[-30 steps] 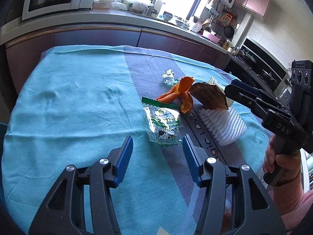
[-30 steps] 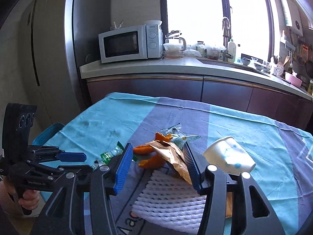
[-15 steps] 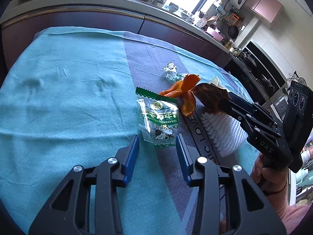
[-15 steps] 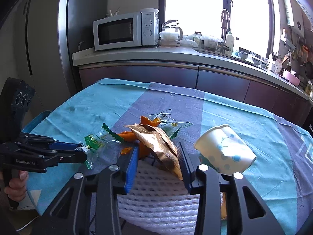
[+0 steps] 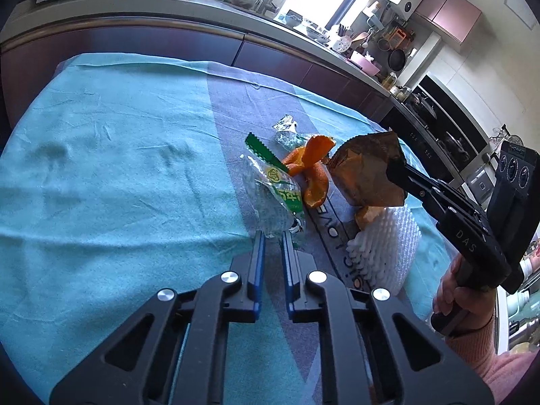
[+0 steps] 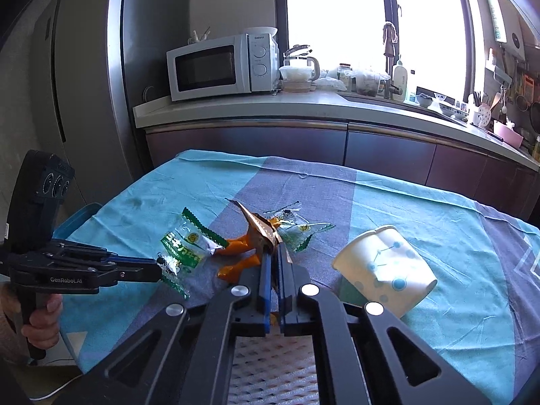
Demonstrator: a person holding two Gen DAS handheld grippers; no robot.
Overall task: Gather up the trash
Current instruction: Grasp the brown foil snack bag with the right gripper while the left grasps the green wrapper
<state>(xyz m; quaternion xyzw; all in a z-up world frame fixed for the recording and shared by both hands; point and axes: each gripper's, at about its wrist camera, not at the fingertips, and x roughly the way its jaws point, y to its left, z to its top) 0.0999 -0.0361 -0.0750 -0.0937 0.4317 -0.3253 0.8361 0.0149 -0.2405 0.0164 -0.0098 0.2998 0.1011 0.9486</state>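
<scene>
My left gripper (image 5: 272,236) is shut on the near end of a clear green snack wrapper (image 5: 270,195), lifted off the cloth; it also shows in the right wrist view (image 6: 189,246). My right gripper (image 6: 273,253) is shut on a brown foil wrapper (image 6: 260,229), held above the table; it shows in the left wrist view (image 5: 364,172) too. Orange peel (image 5: 312,172) lies between them. A white foam fruit net (image 5: 384,246), a small crumpled wrapper (image 5: 287,131) and a tipped paper cup (image 6: 384,270) lie on the table.
The table has a teal and purple cloth (image 5: 118,168). A kitchen counter with a microwave (image 6: 219,67) runs behind it. A blue bin edge (image 6: 81,216) shows at the table's left side.
Both grippers have closed: the left one on the green snack wrapper, the right one on the brown foil wrapper. Both wrappers have been lifted off the cloth.
</scene>
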